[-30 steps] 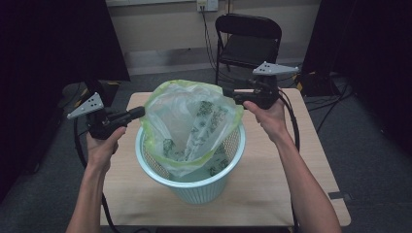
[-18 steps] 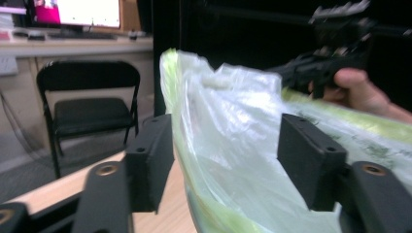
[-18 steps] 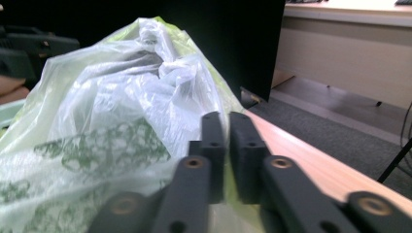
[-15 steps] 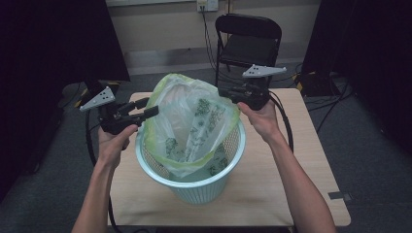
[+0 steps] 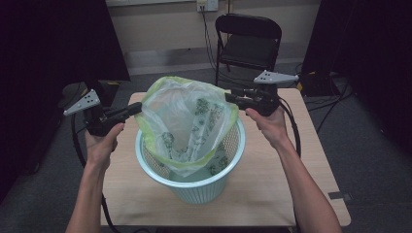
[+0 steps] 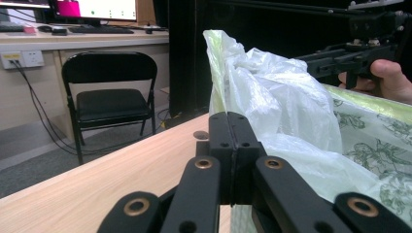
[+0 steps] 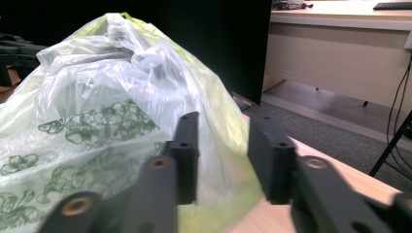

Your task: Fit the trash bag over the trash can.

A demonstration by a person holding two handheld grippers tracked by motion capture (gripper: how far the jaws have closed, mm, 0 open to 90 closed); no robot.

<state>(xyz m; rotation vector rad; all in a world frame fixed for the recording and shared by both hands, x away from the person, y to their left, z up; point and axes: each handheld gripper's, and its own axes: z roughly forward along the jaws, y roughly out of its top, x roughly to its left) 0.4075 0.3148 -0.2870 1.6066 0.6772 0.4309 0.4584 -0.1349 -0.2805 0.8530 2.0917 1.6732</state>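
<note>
Since half a second ago the left gripper has closed — jaws pressed flat together at the bag rim, centre frame, whether pinching it I cannot tell; the right gripper has just been opening, jaws apart astride the rim. One bag, one basket — bare table edges around.

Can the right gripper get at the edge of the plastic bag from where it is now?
Probably yes. The right gripper has its jaws apart, with the rim of the plastic bag between them, and nothing in the way.
</note>
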